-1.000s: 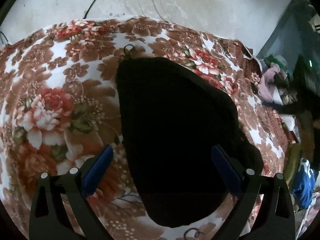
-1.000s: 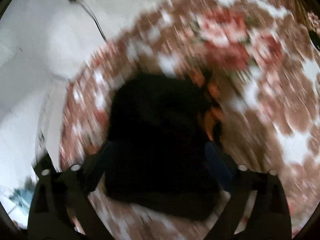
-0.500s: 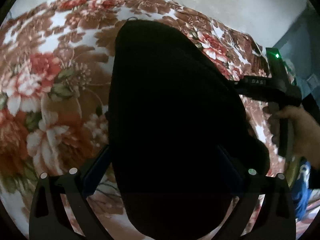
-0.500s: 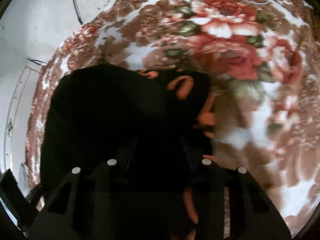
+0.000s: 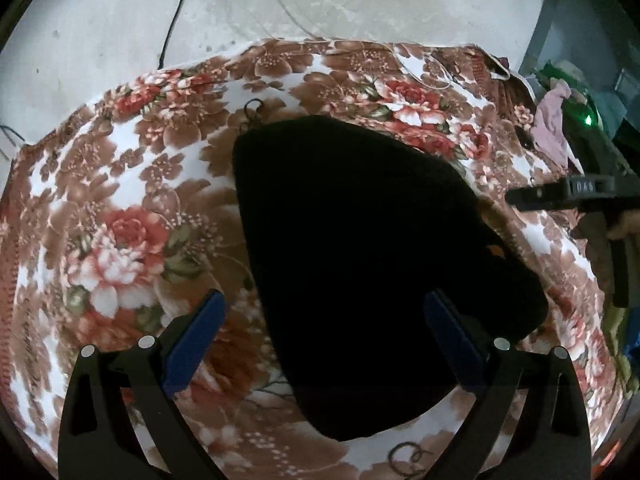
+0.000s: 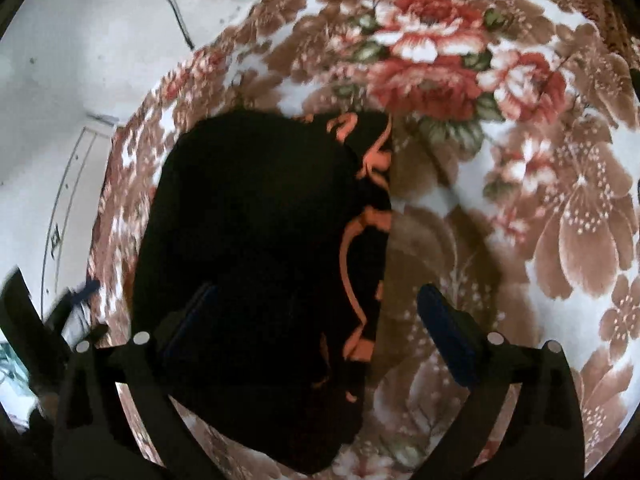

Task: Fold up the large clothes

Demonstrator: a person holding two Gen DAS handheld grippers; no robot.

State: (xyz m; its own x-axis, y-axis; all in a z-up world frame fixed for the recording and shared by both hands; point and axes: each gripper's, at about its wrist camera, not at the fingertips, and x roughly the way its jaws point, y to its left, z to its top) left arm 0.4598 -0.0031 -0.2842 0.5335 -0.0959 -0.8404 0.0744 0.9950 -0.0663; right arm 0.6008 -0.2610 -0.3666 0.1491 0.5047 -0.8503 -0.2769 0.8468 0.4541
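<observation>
Lower now, the right gripper [image 6: 316,320] has just spread wide over the black garment [image 6: 248,240], left gripper [image 5: 324,332] likewise spread, probably to smooth the fold.

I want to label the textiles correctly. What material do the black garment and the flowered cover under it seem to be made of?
The black garment looks like a soft, matte fabric, possibly knit or jersey: it shows no shine and carries an orange printed design along one edge. The flowered cover looks like a plush, fleecy blanket: its printed flowers have soft, fuzzy outlines. Neither fibre can be told for certain.
</observation>
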